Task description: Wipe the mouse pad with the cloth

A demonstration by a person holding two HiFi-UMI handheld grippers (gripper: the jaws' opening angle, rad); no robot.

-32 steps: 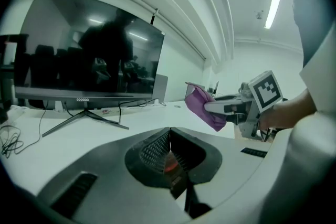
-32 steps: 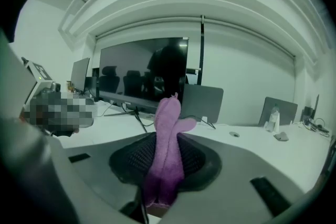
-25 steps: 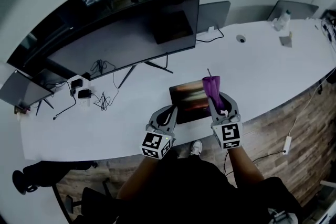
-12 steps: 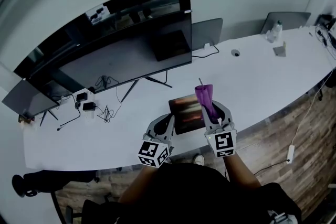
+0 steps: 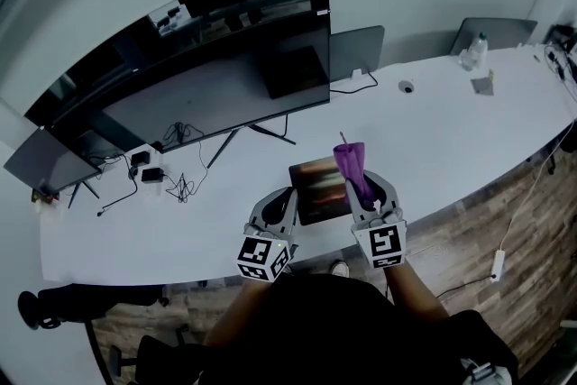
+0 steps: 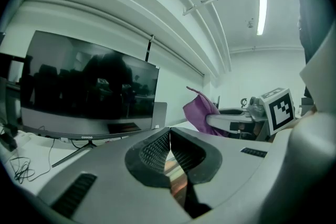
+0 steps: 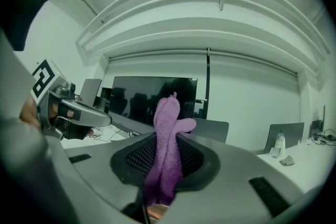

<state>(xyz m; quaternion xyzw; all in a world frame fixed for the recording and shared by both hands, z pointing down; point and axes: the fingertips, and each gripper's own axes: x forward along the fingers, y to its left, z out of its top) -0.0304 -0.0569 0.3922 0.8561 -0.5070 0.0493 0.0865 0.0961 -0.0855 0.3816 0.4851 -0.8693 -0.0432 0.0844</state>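
Note:
A dark rectangular mouse pad with a reddish-brown picture lies on the white desk near its front edge. My right gripper is held up over the pad's right side, shut on a purple cloth that sticks up from its jaws; the cloth fills the jaws in the right gripper view. My left gripper hovers at the pad's left edge, shut with nothing in it. In the left gripper view its pads meet, and the purple cloth shows to the right.
A wide curved monitor stands behind the pad on thin legs, with cables and adapters at its left. Laptops stand at the back. A bottle and small items sit at the far right.
The view shifted down and left over the second. Both grippers stay lifted above the pad with the cloth still clamped; their places against the pad barely differ.

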